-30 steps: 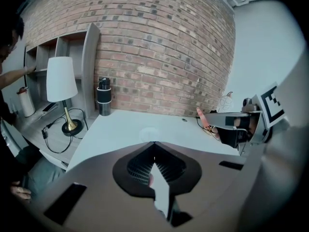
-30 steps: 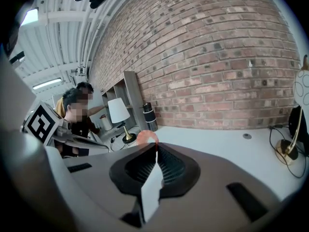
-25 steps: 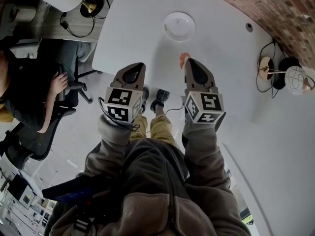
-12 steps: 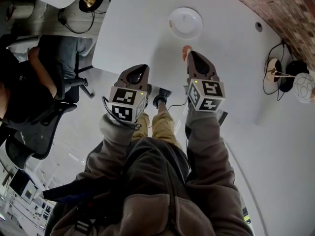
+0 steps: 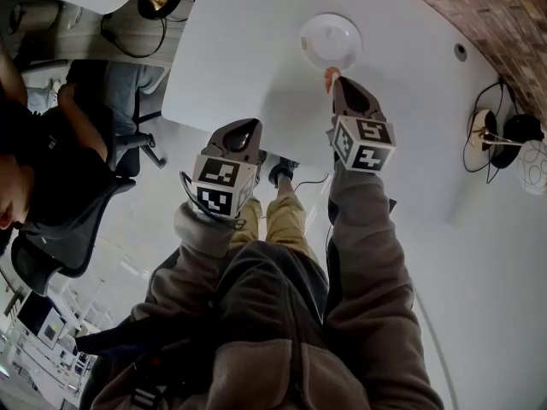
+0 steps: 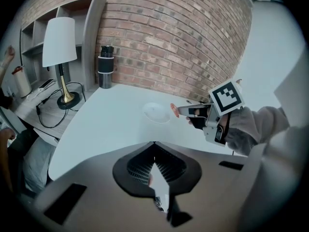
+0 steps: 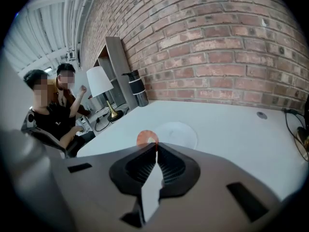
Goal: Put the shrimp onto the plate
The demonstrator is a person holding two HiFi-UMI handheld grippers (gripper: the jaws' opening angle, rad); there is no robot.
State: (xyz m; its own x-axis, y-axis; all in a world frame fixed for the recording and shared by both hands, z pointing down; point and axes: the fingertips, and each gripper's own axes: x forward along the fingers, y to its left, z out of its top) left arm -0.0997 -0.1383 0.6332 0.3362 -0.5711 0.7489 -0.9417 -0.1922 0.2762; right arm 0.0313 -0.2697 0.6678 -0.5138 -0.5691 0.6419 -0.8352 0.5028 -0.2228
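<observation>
White table (image 5: 256, 49): observed from above, with both grippers over it. Left gripper (image 5: 244, 128): positioned over the table's near edge, jaws closed together with nothing between them. Right gripper (image 5: 334, 82): positioned further forward, jaws closed on the shrimp (image 5: 327, 78) at their tips. Plate (image 5: 331, 41): round, white, on the table just beyond the right gripper. The orange-pink shrimp is held off the table beside the plate's near rim, possibly overlapping it.
</observation>
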